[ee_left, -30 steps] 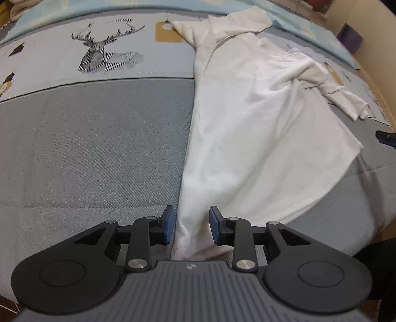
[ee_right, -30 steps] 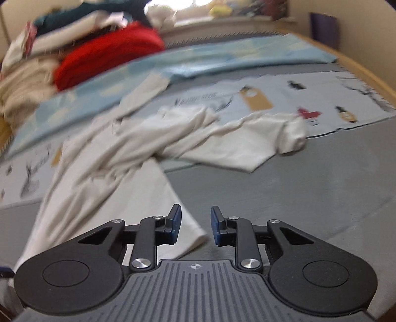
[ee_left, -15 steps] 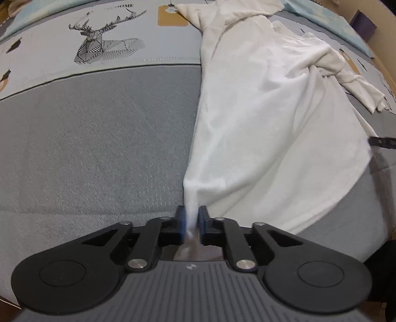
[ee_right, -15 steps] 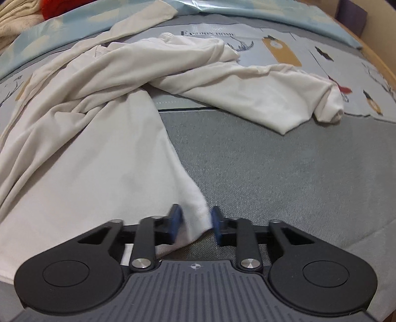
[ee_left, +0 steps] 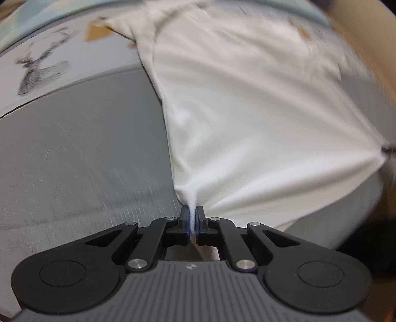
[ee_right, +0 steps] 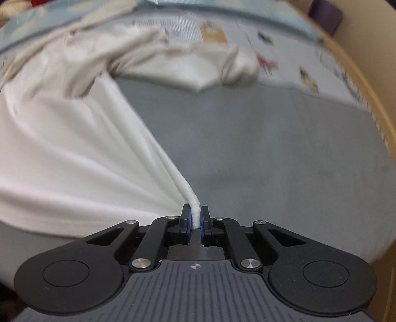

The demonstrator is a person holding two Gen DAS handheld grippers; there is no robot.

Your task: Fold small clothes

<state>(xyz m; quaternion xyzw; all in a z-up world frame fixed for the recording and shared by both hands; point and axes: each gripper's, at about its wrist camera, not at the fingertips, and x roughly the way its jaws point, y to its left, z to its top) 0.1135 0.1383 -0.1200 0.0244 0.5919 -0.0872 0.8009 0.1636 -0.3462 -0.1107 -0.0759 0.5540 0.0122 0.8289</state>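
Observation:
A white long-sleeved shirt [ee_left: 247, 111] lies spread on a grey bed cover [ee_left: 74, 161]. My left gripper [ee_left: 192, 218] is shut on the shirt's near left hem corner, and the cloth fans out tight from the jaws. In the right wrist view my right gripper [ee_right: 195, 218] is shut on the near right hem corner of the shirt [ee_right: 61, 148], whose edge is rolled into a ridge running to the jaws. A crumpled sleeve [ee_right: 217, 67] lies farther back. The right gripper's tip shows at the shirt's far right corner in the left wrist view [ee_left: 388, 149].
A pale sheet with a deer print [ee_left: 39, 71] and small animal pictures [ee_right: 307, 76] covers the back of the bed. A wooden bed rim [ee_right: 366, 94] curves along the right. A dark purple object [ee_right: 324, 14] stands beyond it.
Both grippers went from open to shut on the hem corners. The hem is now lifted and pulled tight between them, and both views are blurred by motion.

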